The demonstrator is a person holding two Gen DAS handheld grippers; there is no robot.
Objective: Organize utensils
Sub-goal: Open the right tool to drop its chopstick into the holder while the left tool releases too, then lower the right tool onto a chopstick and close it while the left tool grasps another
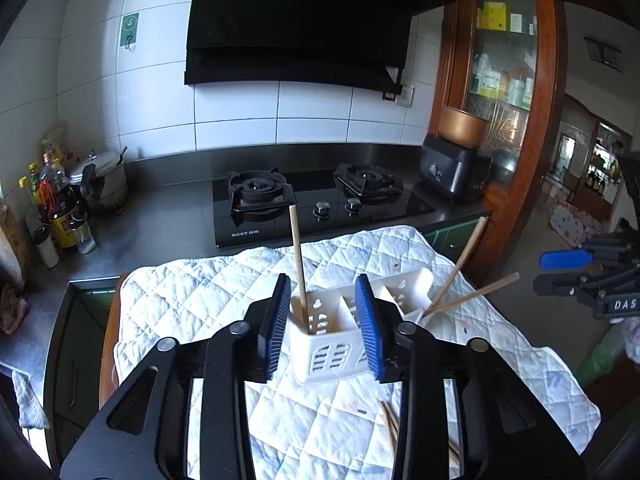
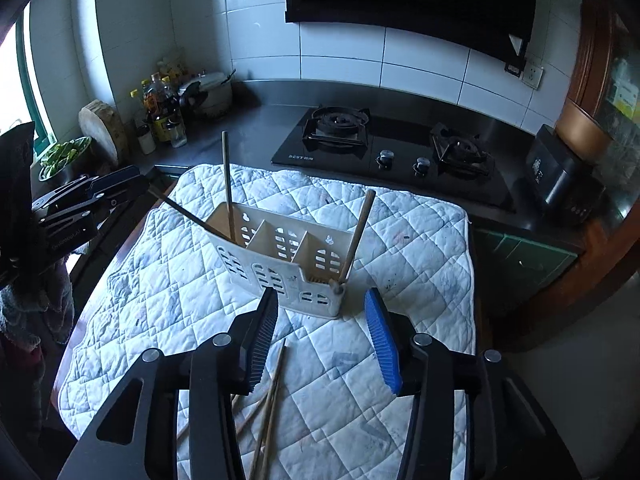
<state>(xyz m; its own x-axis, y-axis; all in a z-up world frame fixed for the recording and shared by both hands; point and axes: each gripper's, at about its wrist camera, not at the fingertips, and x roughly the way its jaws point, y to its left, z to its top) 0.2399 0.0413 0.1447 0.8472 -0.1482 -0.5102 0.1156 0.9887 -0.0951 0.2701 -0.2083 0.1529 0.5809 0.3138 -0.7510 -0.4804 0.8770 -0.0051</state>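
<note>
The white slotted utensil caddy (image 2: 280, 264) stands mid-frame on the quilted mat (image 2: 420, 248), chopsticks (image 2: 228, 184) upright inside and loose chopsticks (image 2: 270, 400) lying at lower centre. Both the left tool (image 1: 324, 320) and right tool (image 2: 320, 344) gape open, empty. The light caddy could tip if nudged during insertion.

loose chopsticks (image 2: 266, 408) | lower ends hidden behind right gripper body

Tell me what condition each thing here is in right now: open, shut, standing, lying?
Left gripper: jaws open, empty.
Right gripper: jaws open, empty.
Utensil holder: upright on the quilted cloth.
Chopstick in end compartment: standing nearly upright.
Loose chopsticks: lying flat on the cloth.
</note>
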